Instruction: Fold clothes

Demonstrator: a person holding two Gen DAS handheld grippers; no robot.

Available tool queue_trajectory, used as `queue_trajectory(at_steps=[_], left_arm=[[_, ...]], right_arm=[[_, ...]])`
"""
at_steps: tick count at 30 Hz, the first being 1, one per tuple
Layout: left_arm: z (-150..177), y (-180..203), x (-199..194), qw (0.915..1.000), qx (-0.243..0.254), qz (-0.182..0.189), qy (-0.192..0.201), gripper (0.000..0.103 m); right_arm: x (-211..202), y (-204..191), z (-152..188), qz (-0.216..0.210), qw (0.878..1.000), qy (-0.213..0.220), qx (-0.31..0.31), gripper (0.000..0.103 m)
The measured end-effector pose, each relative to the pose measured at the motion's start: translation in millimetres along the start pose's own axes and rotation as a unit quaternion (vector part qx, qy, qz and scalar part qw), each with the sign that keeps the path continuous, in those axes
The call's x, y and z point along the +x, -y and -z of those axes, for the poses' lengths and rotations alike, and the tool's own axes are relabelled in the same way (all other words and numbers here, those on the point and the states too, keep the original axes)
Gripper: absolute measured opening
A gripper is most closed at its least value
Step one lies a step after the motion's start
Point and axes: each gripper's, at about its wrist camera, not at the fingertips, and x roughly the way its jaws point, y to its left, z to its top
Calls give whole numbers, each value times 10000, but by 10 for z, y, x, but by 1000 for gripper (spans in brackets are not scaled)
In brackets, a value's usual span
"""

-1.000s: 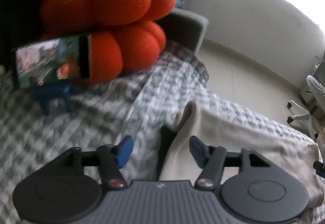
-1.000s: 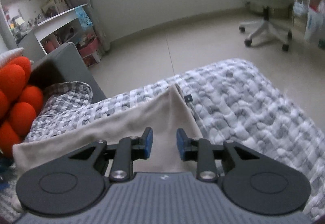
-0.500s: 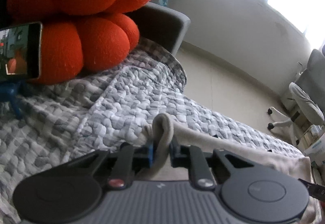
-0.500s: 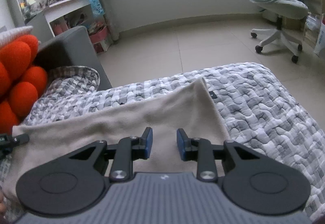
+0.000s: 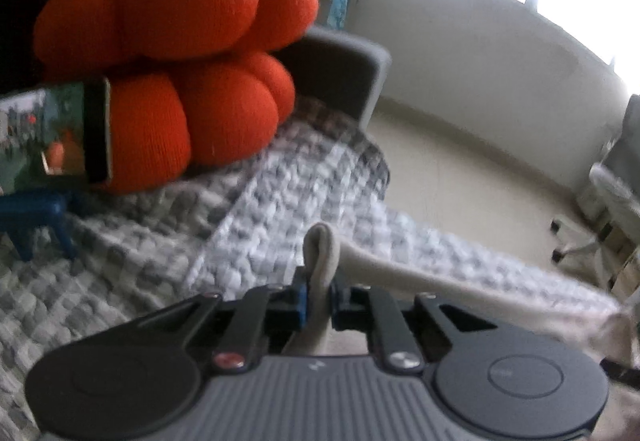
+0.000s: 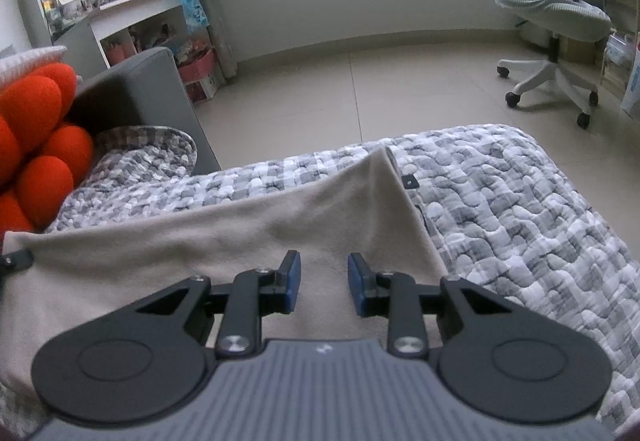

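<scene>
The grey checked quilt (image 6: 520, 209) fills the lower frame of both views. On it lies the beige garment (image 6: 224, 233), centre-left in the right wrist view. The left gripper (image 5: 318, 301) pinches a bunched edge (lifted clear). The right gripper (image 6: 324, 283) stands spread over the cloth, holding nothing. Step judged: securing corners; next, the right must pinch its edge.

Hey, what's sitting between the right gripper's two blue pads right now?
Nothing is pinched: the right gripper stands open, and only the flat beige garment shows through the gap, in the right wrist view.
</scene>
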Motion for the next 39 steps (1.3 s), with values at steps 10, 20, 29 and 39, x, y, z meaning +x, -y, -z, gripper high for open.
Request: queue_trajectory(at_steps=[10,20,29,39], left_arm=[[4,148,-127,9943,845,-616,194,48],[-6,360,-369,9794,1552,-1277,169,59],[35,401,-509,9783,1556,-1365,23,59],[159,552,-588,9744,1756,-1405,-22,59]], right_arm=[[-18,-20,9,86,9999,16,-145,30],[-43,-68,3,44,9996,52,-275,32],[-48,-187,42,-5,9986,73,-524,32],[-58,-418,104,-325,9957,-15,-872,33]])
